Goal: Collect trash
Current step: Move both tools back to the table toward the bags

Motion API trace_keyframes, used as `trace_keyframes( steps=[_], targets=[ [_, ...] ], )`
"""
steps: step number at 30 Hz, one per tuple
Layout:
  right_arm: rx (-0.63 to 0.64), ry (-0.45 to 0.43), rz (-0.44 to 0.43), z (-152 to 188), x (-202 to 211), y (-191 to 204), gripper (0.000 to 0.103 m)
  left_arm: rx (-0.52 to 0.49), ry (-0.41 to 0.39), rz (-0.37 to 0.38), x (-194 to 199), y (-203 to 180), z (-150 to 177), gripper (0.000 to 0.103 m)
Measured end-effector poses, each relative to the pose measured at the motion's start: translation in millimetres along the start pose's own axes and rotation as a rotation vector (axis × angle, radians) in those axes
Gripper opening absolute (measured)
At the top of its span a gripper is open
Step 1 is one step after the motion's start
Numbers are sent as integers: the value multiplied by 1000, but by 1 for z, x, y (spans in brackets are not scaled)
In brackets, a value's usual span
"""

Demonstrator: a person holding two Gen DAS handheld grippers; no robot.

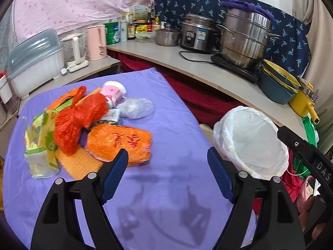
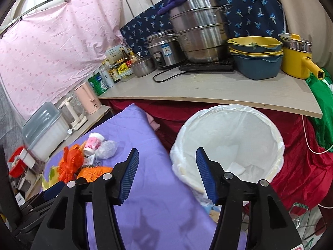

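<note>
Both your claws hang released, holding nothing.
Pinch the light, crinkly orange wrapper (image 1: 120, 143) by its near edge.

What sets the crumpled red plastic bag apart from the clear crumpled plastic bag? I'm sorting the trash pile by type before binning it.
The crumpled red plastic bag is opaque and vivid; the clear crumpled plastic bag is see-through and pale.

The red one looks larger and lies on top of other wrappers in the pile; the clear one sits at the pile's far edge, resting on the purple cloth.

Both are crumpled thin plastic, and neither is held.
</note>
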State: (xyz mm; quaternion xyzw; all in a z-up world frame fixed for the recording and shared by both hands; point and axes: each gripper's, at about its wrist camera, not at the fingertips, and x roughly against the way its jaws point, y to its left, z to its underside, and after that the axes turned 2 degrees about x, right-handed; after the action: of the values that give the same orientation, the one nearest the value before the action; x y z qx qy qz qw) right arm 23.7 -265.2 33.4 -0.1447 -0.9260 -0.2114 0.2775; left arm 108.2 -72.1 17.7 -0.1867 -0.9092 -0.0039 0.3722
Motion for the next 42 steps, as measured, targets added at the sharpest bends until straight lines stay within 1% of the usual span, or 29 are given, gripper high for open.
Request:
trace_keyframes(
  steps=[8,13,18,20,21,25,29,32,42],
  targets=[
    [57,27,-49,12,0,36,57,65,-10,-56,14,41,6,77],
    [84,50,-69,21,-2,56,57,104,-11,-86,20,66,14,83],
    [113,77,-87,32,-8,75,58,136,-14,-139,24,96,21,86],
    [120,90,-94,37,-11,82,60,151,-14,-165,26,111,25,87],
    [123,96,-98,39,-13,85,62,158,-16,-176,26,118,27,88],
    [141,113,-109,47,-21,100,64,204,-12,-223,26,151,31,91],
    [153,145,-121,55,-34,114,65,256,6,-253,21,181,33,91],
    [166,168,-125,60,-47,124,65,274,20,-261,17,196,34,91],
    [177,224,-122,67,-93,145,65,274,45,-307,-10,225,31,92]
  ],
)
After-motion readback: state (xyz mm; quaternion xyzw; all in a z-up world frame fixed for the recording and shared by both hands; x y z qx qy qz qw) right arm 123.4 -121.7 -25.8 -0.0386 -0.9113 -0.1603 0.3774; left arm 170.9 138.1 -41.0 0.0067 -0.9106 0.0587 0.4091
